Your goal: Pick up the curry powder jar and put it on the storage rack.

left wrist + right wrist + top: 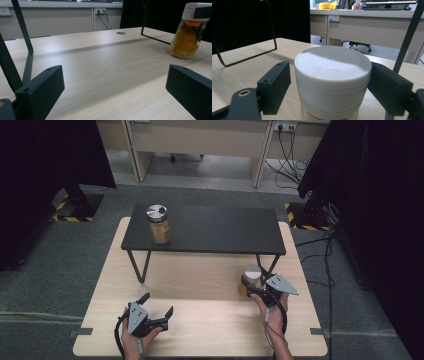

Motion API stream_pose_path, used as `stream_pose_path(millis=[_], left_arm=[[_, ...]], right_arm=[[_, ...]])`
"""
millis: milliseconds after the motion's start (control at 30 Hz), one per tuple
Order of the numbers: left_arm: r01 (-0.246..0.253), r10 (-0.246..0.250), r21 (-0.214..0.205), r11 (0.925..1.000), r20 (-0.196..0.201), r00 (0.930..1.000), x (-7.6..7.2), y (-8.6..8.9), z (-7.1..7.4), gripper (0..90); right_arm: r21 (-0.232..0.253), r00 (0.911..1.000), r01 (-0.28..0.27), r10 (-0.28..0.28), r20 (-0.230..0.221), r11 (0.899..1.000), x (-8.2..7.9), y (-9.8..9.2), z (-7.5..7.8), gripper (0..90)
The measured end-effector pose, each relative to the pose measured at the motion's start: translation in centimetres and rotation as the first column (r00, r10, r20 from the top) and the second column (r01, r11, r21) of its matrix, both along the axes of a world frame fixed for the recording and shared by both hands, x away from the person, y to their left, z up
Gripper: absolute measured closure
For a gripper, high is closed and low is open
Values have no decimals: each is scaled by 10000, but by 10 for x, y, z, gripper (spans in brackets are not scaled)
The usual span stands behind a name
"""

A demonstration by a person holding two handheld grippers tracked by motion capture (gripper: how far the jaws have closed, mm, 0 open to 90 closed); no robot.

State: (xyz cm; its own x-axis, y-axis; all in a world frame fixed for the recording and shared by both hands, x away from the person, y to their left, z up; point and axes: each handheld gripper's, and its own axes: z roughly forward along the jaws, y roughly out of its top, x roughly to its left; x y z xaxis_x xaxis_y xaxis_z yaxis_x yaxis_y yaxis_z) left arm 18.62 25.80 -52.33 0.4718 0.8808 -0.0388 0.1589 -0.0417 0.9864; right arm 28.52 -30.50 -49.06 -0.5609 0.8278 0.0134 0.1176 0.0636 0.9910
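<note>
The right gripper (257, 287) stands at the near right of the pale wooden table (200, 330), and its two black jaws have the grey-white round lid (333, 75) of a glass jar of orange-yellow powder (186, 37) between them. In the right gripper view both jaws lie flat against the sides of the lid, pinching it (no gap shows on either side). The jar stands upright on the table, just in front of the right leg of the low black shelf (210, 232).

The left gripper (157, 307) sits at the near left, its jaws spread wide over bare wood and touching nothing.

A second glass jar with a silver metal lid (159, 223) stands on the shelf's far left.
</note>
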Motion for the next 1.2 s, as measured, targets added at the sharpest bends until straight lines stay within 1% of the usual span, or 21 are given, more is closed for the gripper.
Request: stream_pose_path(millis=[33,100,133,367,500,667,800,867,933,1067,1100,1167,1200], left_arm=[[1,-1,-1,10000,-4,10000,0,0,0,12],[-2,2,-7,10000,-10,10000,0,0,0,12],[-4,4,-15,10000,-11,10000,0,0,0,12],[-16,16,-26,10000,-19,10000,0,0,0,12],[-19,19,1,10000,-28,10000,0,0,0,12],[-20,20,-7,10000,-35,10000,0,0,0,12],[-14,14,52,10000,-64,10000,0,0,1,12],[-26,26,9,10000,-60,10000,0,0,1,12],[-41,40,-26,10000,-68,10000,0,0,1,12],[-45,45,-31,10000,-85,10000,1,0,1,12],[-41,40,-21,10000,-92,9999,1,0,1,12],[-42,42,15,10000,-110,9999,1,0,2,12],[-52,52,-34,10000,-104,9999,1,0,1,12]], right_arm=[[57,10000,29,-29,58,10000,0,0,-1,267],[38,10000,-12,11,94,10000,1,0,-2,321],[28,9999,-9,9,106,10000,1,0,-2,333],[26,9998,-8,8,194,10000,1,0,-4,338],[56,9999,23,-24,163,10000,1,0,-4,339],[-8,10000,28,-28,28,10000,-1,1,1,340],[-35,9999,-107,107,46,9999,-6,-1,7,340],[-84,9998,-176,177,76,9998,-10,-2,13,340],[-168,9996,-257,259,148,9995,-15,-4,20,340],[-85,9991,-429,429,55,9990,-25,-9,35,340],[-48,9987,-515,516,42,9987,-29,-12,41,340],[-8,9983,-581,581,66,9983,-35,-15,49,340],[11,9982,-603,603,72,9982,-37,-16,53,340]])
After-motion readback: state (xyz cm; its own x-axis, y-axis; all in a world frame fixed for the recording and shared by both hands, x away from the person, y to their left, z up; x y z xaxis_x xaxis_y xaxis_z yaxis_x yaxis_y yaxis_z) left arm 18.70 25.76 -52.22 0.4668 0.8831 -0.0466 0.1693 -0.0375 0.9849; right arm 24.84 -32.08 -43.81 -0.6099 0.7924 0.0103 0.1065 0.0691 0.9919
